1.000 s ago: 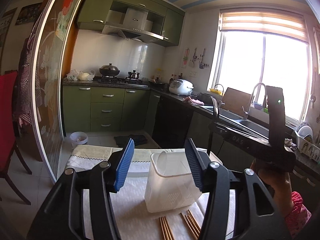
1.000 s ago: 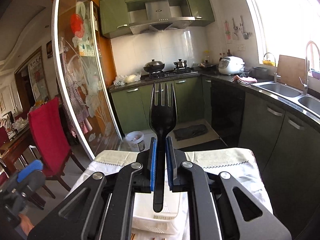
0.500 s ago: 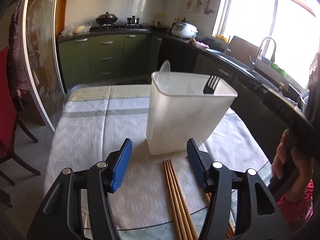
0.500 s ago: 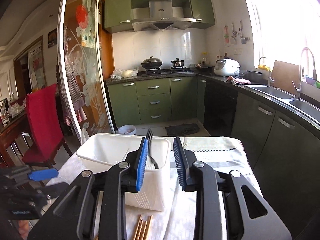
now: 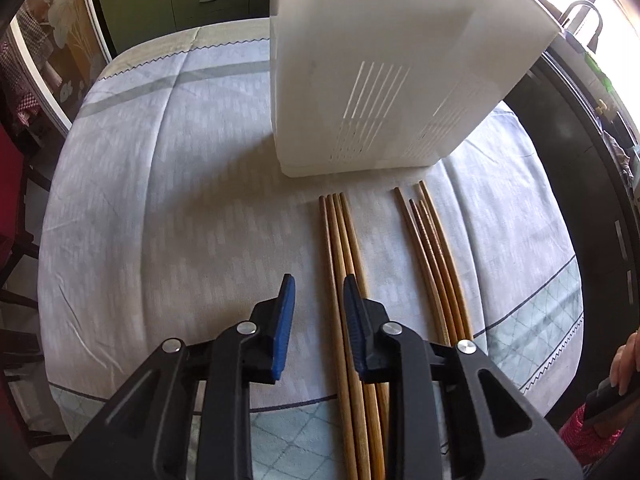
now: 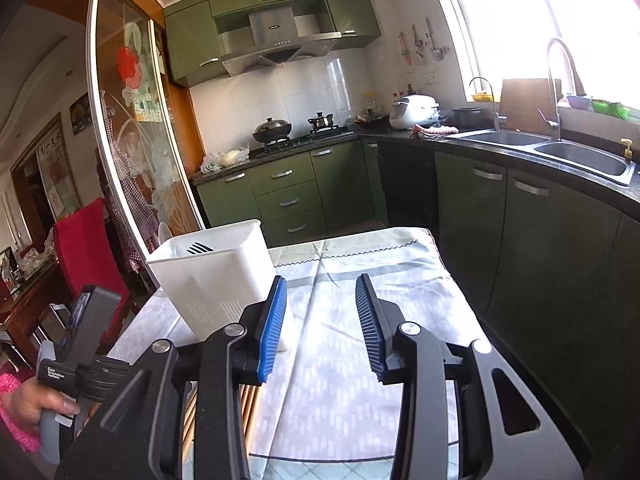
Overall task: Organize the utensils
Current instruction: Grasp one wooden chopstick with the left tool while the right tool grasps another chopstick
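Left gripper [image 5: 318, 300], pointing steeply down at the cloth-covered surface [image 5: 160, 208], has just been closing its jaws; they stand part-open with nothing pressed between the blue pads, a left bundle of wooden chopsticks [image 5: 340, 248] running under its right pad in the lower centre of the frame. A second bundle of chopsticks [image 5: 430, 252] lies just to the right, apart from the first. Both bundles point at the white utensil holder [image 5: 380, 60], which stands upright in the upper centre.

Right gripper [image 6: 321, 312] has just been opening and is empty, its jaws apart over the cloth. In its view the holder sits at centre left with a black fork [image 6: 199, 248] inside, tines up. At lower left a hand [image 6: 36, 404] grips the other tool's handle.
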`<state>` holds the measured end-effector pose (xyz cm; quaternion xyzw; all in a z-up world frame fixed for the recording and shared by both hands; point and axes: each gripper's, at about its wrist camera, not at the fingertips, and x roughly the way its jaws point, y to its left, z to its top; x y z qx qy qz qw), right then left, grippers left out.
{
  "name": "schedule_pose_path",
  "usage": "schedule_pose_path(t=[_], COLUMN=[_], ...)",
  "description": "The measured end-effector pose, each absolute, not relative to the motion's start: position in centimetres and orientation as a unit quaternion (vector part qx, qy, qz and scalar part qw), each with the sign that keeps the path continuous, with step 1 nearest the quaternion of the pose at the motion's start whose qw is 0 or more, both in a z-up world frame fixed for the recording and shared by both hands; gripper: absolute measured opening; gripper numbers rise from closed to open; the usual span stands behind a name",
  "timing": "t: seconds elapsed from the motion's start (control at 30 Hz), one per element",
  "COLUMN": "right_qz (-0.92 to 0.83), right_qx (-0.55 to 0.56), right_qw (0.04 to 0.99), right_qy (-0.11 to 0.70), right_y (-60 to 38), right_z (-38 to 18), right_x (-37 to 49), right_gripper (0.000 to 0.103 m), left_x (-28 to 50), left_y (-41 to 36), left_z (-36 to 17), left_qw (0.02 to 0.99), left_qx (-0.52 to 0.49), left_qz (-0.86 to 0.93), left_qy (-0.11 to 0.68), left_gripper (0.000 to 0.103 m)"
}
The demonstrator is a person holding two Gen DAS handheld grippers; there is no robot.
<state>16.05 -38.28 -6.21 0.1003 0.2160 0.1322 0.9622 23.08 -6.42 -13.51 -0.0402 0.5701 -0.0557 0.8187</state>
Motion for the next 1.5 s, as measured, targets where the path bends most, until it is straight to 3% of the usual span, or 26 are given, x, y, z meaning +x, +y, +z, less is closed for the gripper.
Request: schedule_pose_path(t=[0.5, 0.57, 0.73, 1.1, 1.23, 1.5], right_qz=[0.149, 0.151, 0.154, 0.240, 0.239, 0.199], right_qx=[0.115, 0.110, 0.094, 0.036, 0.009, -0.054], right_qw=[0.953, 0.953, 0.950, 0.851, 0.837, 0.843], right_qy=[0.235, 0.238, 0.256, 0.466, 0.492, 0.496], right_y=[-38.9, -38.5, -37.7, -30.9, -28.1, -24.6], right_z=[-6.9, -6.9, -7.2, -13.5, -15.5, -17.0], right_x=[15.1, 15.1, 15.2, 20.2, 21.5, 21.9], right_gripper=[0.039, 0.039, 0.040, 0.041, 0.029, 0.020], left_x=[24.2, 24.2, 24.4, 18.6, 15.7, 12.7], left_y=[-8.1, -8.7, -9.0, -3.9, -2.5, -1.5], left_z=[-14.5, -14.5, -14.2, -6.5, -4.3, -3.4], left_qw=[0.804, 0.805, 0.807, 0.893, 0.920, 0.936], left_qx=[0.019, 0.028, 0.015, -0.041, -0.045, -0.039], left_qz=[-0.034, -0.037, -0.045, -0.045, -0.041, -0.051], left_qy=[0.593, 0.592, 0.589, 0.445, 0.386, 0.346], left_gripper=[0.015, 0.007, 0.005, 0.005, 0.005, 0.005])
